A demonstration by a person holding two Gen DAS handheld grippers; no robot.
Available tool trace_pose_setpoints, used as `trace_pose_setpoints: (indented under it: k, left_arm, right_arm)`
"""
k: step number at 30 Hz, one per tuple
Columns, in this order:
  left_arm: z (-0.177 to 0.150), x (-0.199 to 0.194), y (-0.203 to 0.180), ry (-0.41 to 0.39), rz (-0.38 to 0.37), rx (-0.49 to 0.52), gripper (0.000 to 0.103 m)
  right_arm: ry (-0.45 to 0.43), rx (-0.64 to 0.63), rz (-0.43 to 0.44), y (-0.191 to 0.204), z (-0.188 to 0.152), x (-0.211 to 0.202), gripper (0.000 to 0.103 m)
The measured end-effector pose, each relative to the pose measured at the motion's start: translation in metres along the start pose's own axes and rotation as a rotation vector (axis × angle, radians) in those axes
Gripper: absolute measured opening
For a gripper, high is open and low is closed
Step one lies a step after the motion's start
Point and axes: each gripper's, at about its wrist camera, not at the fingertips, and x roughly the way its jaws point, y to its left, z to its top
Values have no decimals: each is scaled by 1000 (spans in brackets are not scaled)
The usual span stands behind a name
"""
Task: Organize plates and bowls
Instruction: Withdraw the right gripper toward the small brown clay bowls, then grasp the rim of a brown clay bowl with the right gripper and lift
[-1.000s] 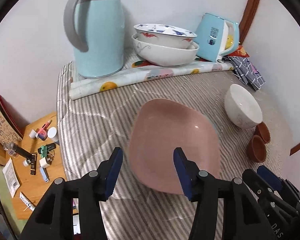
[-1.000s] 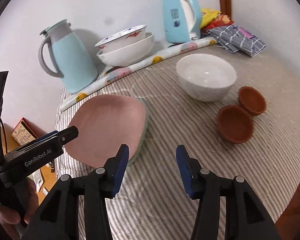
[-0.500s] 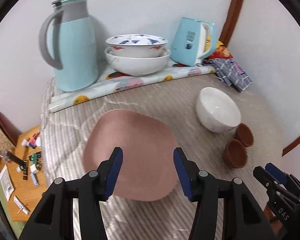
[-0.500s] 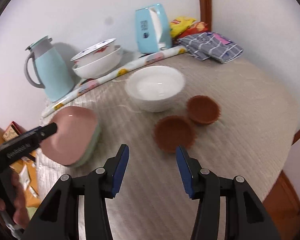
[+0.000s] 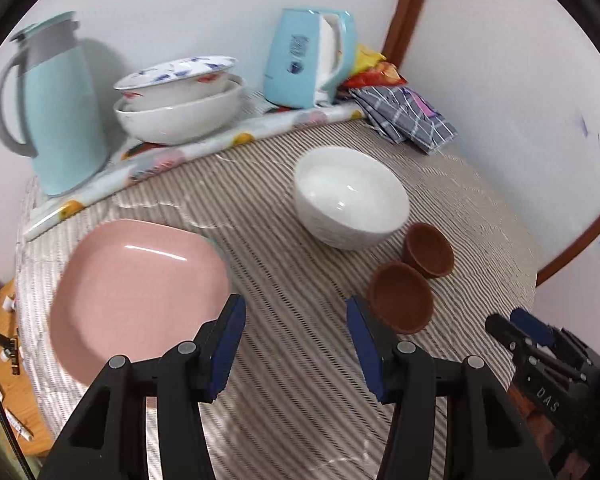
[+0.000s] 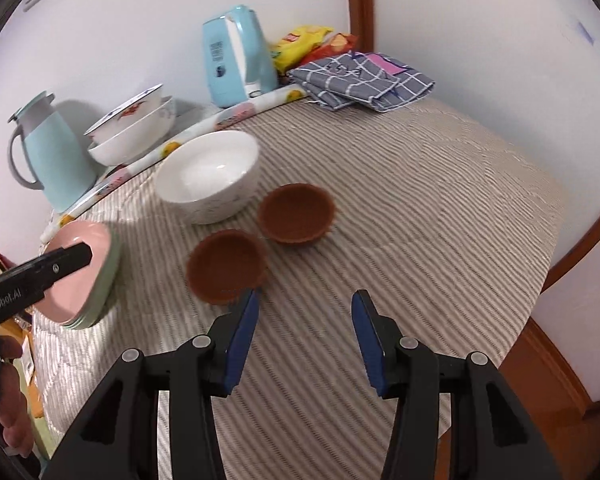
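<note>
A pink plate (image 5: 136,284) lies on the striped tablecloth at the left, stacked on a green plate (image 6: 108,280). A white bowl (image 5: 350,198) stands mid-table, with two small brown bowls (image 5: 402,296) (image 5: 428,250) beside it. My left gripper (image 5: 296,340) hangs open above bare cloth between the pink plate and the nearer brown bowl, holding nothing. My right gripper (image 6: 304,334) is open too, over the cloth just in front of the nearer brown bowl (image 6: 228,266), with the other brown bowl (image 6: 296,214) and the white bowl (image 6: 208,174) beyond.
At the back stand a light blue thermos jug (image 5: 54,108), two stacked patterned bowls (image 5: 178,104), a blue kettle (image 5: 310,62), a rolled flowered sheet (image 5: 204,144), a folded checked cloth (image 6: 364,84) and snack packets (image 6: 312,40). The round table's edge (image 6: 540,280) curves off at the right.
Both grippers have swung to the right across the table. The pink plate slid from under my left gripper to its left, and the brown bowls came close in both views. Jaws unchanged.
</note>
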Motion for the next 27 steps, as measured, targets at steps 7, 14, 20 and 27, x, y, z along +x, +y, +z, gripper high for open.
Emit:
trace_pose_setpoints:
  k: [7, 14, 20, 27]
  left_arm:
    - [1, 26, -24, 38, -31, 29, 51]
    - [4, 43, -30, 45, -37, 18, 51]
    - [5, 54, -25, 53, -34, -12, 51]
    - [6, 64, -32, 59, -43, -2, 51]
  right_arm:
    - [9, 12, -5, -20, 15, 19, 40]
    - [21, -8, 21, -25, 31, 44, 40]
    - [30, -21, 60, -23, 45, 68, 40]
    - [57, -24, 83, -25, 54, 98, 36]
